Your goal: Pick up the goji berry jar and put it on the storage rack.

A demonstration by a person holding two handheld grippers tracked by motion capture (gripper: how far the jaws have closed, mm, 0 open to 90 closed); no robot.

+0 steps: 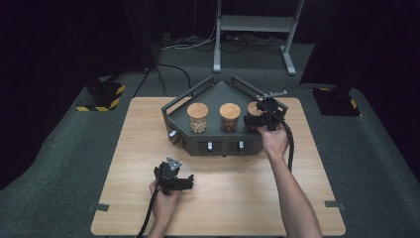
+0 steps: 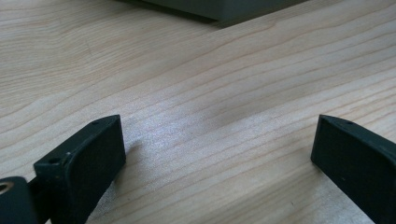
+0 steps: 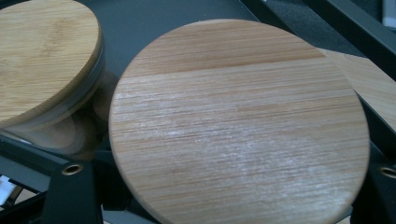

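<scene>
Three glass jars with round wooden lids stand in a row in a dark grey angular tray (image 1: 218,91): a left jar (image 1: 197,117), a middle jar (image 1: 230,117) and a right jar (image 1: 253,109). My right gripper (image 1: 258,120) reaches in from the front and is shut on the right jar. In the right gripper view the jar's lid (image 3: 238,121) lies between the two black fingers (image 3: 70,193), with the middle jar's lid (image 3: 42,56) at the upper left. My left gripper (image 1: 187,181) rests low over the wooden table (image 1: 237,193), its jaws open wide on bare wood (image 2: 219,135).
The tray has small knobs (image 1: 209,146) on its front face and a raised frame along its back edges. A metal stand (image 1: 252,25) and cables lie on the floor beyond the table. Yellow-black marked blocks (image 1: 101,94) sit on the floor at the left.
</scene>
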